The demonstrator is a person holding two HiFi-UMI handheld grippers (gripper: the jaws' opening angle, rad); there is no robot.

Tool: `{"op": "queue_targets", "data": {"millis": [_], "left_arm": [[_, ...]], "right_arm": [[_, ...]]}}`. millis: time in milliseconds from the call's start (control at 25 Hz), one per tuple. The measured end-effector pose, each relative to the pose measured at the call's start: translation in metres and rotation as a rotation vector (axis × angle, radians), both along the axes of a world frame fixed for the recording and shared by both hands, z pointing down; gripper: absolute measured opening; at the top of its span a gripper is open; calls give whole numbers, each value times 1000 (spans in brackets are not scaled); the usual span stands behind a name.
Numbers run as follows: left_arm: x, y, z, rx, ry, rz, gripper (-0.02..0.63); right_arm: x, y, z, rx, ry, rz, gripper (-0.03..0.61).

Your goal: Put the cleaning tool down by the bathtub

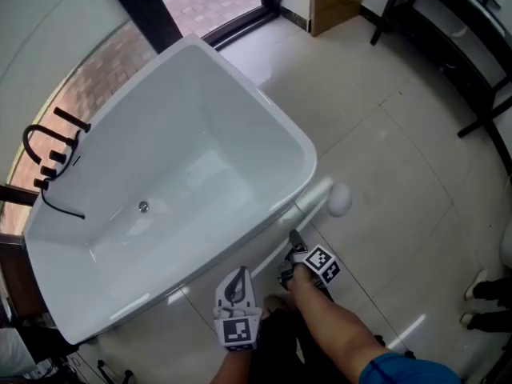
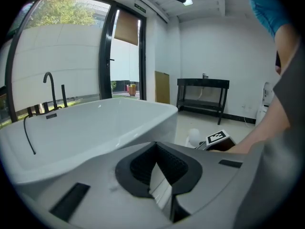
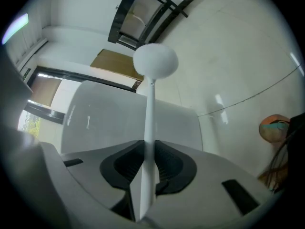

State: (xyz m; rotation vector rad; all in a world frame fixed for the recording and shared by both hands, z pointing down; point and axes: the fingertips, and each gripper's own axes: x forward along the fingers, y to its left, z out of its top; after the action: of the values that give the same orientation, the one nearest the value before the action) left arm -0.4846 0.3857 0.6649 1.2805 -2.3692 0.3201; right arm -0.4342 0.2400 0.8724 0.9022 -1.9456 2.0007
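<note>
Right tool (image 3: 147, 157) clamped on brush (image 3: 150, 104); left tool (image 2: 160, 170) with jaws together, empty. Risk: the head ahead strikes tub (image 1: 306, 157), or rolls on release.

I am holding my left gripper (image 2: 156, 151) with its fingers (image 2: 140, 168) pressed together on nothing, beside the white bathtub (image 2: 95, 123); the right gripper's marker cube (image 2: 218, 138) is showing at right.
</note>
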Motion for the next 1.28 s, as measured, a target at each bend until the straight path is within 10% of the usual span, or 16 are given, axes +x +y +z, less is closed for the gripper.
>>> {"op": "queue_targets", "data": {"millis": [600,1000,1280], "left_arm": [[-28,8,284,-144,103,152,0],[-40,-1,328,-130,107,225,0],[-17,6,287,-189,171,220,0]], "right_arm": [[-41,3,269,-98,115,-37,91],[-64,18,357,-193,155,-130,171],[-35,11,277,-156,165,-208,197]]}}
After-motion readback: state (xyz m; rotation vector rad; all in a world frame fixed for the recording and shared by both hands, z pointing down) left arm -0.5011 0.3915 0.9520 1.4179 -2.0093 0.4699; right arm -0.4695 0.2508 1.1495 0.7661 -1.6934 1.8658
